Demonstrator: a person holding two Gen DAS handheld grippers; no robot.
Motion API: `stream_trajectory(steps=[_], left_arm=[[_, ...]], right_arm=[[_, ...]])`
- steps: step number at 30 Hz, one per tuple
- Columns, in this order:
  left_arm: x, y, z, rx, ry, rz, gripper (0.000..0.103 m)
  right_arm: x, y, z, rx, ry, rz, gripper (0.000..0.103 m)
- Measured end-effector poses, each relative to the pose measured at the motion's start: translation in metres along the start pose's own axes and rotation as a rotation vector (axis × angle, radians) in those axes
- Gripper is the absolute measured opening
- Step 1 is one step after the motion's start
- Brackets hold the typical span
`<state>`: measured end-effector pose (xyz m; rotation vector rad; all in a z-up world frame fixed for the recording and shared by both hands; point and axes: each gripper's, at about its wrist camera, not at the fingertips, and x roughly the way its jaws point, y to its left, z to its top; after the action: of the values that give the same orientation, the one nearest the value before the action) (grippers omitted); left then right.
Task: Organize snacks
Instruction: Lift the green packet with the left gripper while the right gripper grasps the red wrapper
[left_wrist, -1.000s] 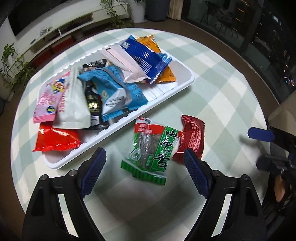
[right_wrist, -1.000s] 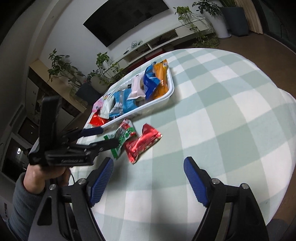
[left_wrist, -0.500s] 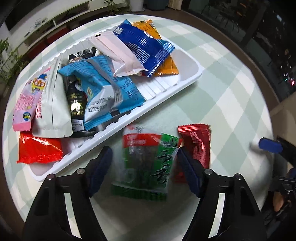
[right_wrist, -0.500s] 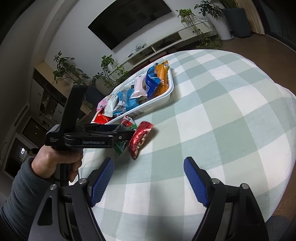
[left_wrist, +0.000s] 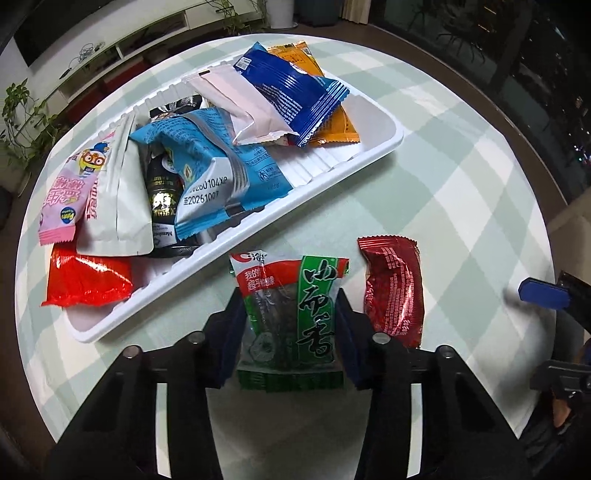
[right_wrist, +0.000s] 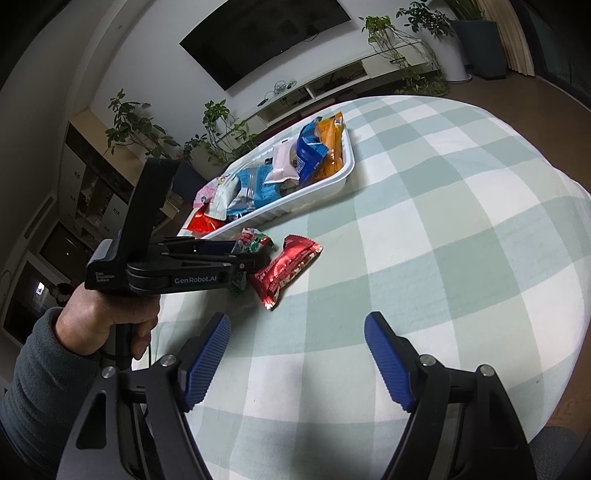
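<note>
A green and red seaweed snack packet (left_wrist: 290, 317) lies on the checked tablecloth, and my left gripper (left_wrist: 288, 328) is shut on its two long sides. The packet also shows in the right wrist view (right_wrist: 255, 240), partly hidden by the left gripper (right_wrist: 240, 254). A dark red packet (left_wrist: 393, 290) lies just right of it, also in the right wrist view (right_wrist: 286, 269). A white tray (left_wrist: 354, 162) behind them holds several snack packets. My right gripper (right_wrist: 295, 356) is open and empty, nearer the table's front edge.
The round table's edge (left_wrist: 532, 155) curves close on the right. In the tray, a blue packet (left_wrist: 291, 92) lies on an orange one (left_wrist: 332, 122), with a light blue packet (left_wrist: 218, 166) in the middle and a red one (left_wrist: 88, 280) at the left end.
My left gripper has moved forward over the green packet and closed its jaws on it. The right gripper has stayed open and almost still.
</note>
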<state>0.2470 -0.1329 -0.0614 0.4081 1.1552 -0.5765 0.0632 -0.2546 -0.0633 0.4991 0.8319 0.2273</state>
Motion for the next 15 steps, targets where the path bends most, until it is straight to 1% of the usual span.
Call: stream_trajectory(steps=[1, 2, 6, 9, 12, 15], left_arm=[[-0.002, -0.002, -0.003, -0.002, -0.004, 0.001, 0.034], [-0.003, -0.002, -0.005, -0.004, -0.009, 0.001, 0.026], [-0.011, -0.003, -0.025, -0.027, -0.036, -0.02, 0.025], [-0.019, 0.004, -0.048, -0.081, -0.071, -0.054, 0.024], [-0.033, 0.008, -0.077, -0.138, -0.115, -0.083, 0.024], [-0.049, 0.012, -0.112, -0.216, -0.169, -0.118, 0.024]], right_arm=[[0.001, 0.001, -0.001, -0.003, 0.006, -0.009, 0.078], [0.001, 0.001, -0.002, -0.004, 0.01, -0.012, 0.078], [0.004, 0.002, -0.004, 0.0, 0.029, -0.031, 0.078], [0.007, 0.008, -0.002, -0.015, 0.032, -0.044, 0.078], [0.015, 0.017, 0.002, -0.036, 0.053, -0.055, 0.078], [0.029, 0.028, 0.012, -0.058, 0.072, -0.066, 0.078]])
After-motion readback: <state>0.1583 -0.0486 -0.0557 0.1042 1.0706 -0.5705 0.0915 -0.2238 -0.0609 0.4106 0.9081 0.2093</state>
